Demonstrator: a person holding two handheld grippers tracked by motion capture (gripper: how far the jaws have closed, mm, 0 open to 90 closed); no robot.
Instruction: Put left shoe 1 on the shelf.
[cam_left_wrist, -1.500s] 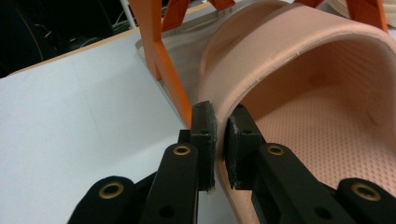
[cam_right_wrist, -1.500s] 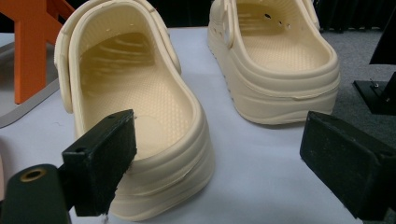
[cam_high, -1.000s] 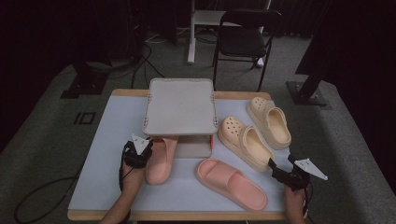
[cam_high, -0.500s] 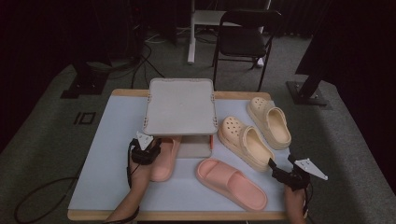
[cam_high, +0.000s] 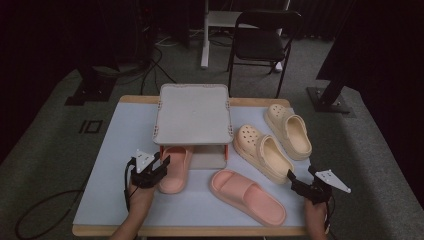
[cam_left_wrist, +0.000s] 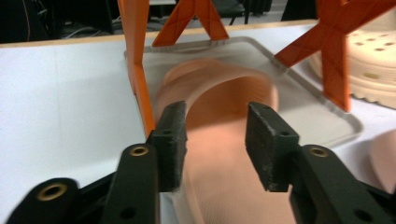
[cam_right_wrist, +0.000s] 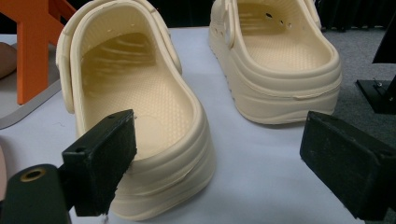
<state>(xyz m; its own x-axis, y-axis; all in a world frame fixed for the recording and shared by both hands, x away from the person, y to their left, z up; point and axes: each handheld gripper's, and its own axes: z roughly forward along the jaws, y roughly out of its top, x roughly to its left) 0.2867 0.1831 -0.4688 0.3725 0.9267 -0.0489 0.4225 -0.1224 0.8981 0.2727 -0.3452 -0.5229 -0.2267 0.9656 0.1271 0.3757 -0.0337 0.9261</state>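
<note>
Since a second ago the left claw (cam_high: 162, 165) has slid from the outer side of the pink slide (cam_high: 174, 169) round to its heel, and its jaws have just been opening. They're now partly open with the slide's heel between them: in the left gripper view the left pad (cam_left_wrist: 172, 142) sits right at the slide's edge, while the other pad seems to hang over the footbed. I can't tell if either one actually presses. That slide lies on the table (cam_high: 115, 150), toe end tucked onto the lower tray (cam_left_wrist: 308, 107) of the grey rack (cam_high: 194, 114) with orange legs.

Right claw (cam_high: 300, 176) hasn't budged. It's wide open and holding nothing, parked near the heel of the closer cream clog (cam_high: 262, 152), with the second cream clog (cam_high: 289, 130) just beyond. The other pink slide (cam_high: 247, 196) lies loose on the table between the two hands.
</note>
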